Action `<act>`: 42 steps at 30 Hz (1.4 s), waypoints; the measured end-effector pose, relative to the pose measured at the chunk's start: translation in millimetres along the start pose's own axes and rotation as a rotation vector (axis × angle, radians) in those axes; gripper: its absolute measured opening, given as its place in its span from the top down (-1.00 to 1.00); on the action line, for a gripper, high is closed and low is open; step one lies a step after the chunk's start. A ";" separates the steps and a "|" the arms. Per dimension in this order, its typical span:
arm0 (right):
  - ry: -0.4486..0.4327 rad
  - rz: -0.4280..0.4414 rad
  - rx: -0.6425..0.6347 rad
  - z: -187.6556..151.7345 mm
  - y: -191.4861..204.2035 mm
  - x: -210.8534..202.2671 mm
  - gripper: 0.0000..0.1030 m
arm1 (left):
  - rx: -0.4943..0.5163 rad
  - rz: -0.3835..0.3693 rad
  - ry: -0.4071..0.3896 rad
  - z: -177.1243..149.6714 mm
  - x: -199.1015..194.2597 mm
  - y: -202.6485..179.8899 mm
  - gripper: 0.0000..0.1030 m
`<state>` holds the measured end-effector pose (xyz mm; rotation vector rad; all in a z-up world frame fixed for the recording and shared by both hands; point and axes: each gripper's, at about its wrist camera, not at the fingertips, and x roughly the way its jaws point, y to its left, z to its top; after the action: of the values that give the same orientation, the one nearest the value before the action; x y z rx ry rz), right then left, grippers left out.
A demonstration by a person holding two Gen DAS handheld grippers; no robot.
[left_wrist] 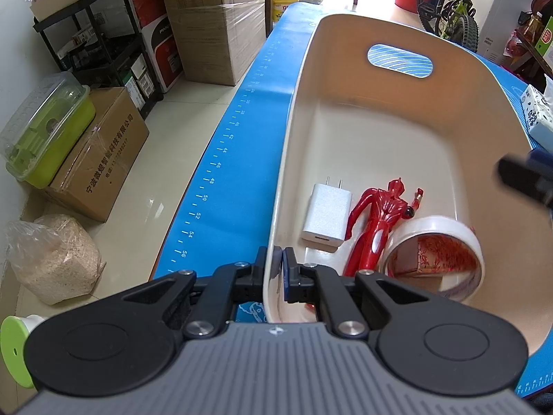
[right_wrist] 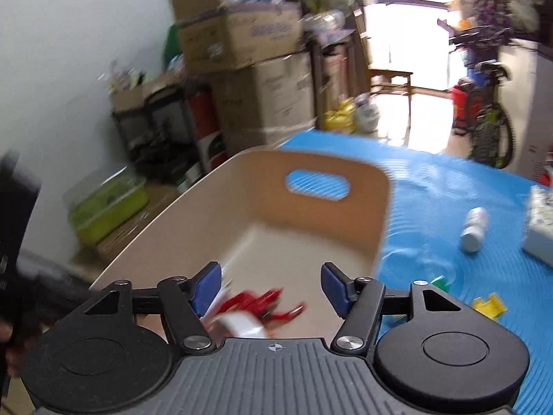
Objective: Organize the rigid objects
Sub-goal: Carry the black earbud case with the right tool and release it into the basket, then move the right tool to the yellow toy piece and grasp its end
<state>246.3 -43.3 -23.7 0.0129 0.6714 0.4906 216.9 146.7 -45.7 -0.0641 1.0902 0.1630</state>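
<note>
A cream plastic basket [left_wrist: 345, 110] stands on the blue mat [left_wrist: 221, 173]. In it lie a white charger plug [left_wrist: 326, 217], a red toy figure [left_wrist: 378, 223] and a roll of clear tape [left_wrist: 437, 252]. My left gripper [left_wrist: 275, 269] is shut on the basket's near left rim. My right gripper [right_wrist: 271, 285] is open and empty, held above the near end of the basket [right_wrist: 311, 214]; the view is blurred. The red figure [right_wrist: 266, 302] and the tape [right_wrist: 242, 323] show between its fingers. Part of the right gripper [left_wrist: 527, 181] shows at the right edge of the left wrist view.
On the mat right of the basket lie a white bottle [right_wrist: 474, 230], a tissue pack [right_wrist: 539, 231], and green [right_wrist: 439, 282] and yellow [right_wrist: 490, 306] small pieces. Cardboard boxes [left_wrist: 214, 24], a black shelf [left_wrist: 103, 45] and a green bin [left_wrist: 48, 131] stand on the floor left of the table.
</note>
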 end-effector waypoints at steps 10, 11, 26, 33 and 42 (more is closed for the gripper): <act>0.023 -0.236 0.258 4.0 -102.3 11.2 -0.43 | 0.001 0.003 0.000 -0.8 -0.1 -0.1 0.81; 0.030 -0.264 0.279 1.4 -111.7 13.6 -0.43 | 0.001 0.004 0.000 -0.8 0.0 0.2 0.81; 0.188 -0.429 0.468 -46.0 -183.5 57.1 -0.47 | 0.004 0.004 0.000 -0.9 0.1 0.2 0.80; 0.183 -0.464 0.418 -50.4 -175.1 75.0 -0.60 | 0.008 0.005 -0.002 -1.2 0.4 -0.7 0.80; 0.176 -0.475 0.260 -52.1 -155.5 79.2 -0.09 | 0.006 0.008 -0.002 -1.1 0.9 -2.2 0.80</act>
<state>335.5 -153.7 -137.6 0.0547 0.8770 -0.0556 216.7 144.4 -47.0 -0.0541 1.0894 0.1668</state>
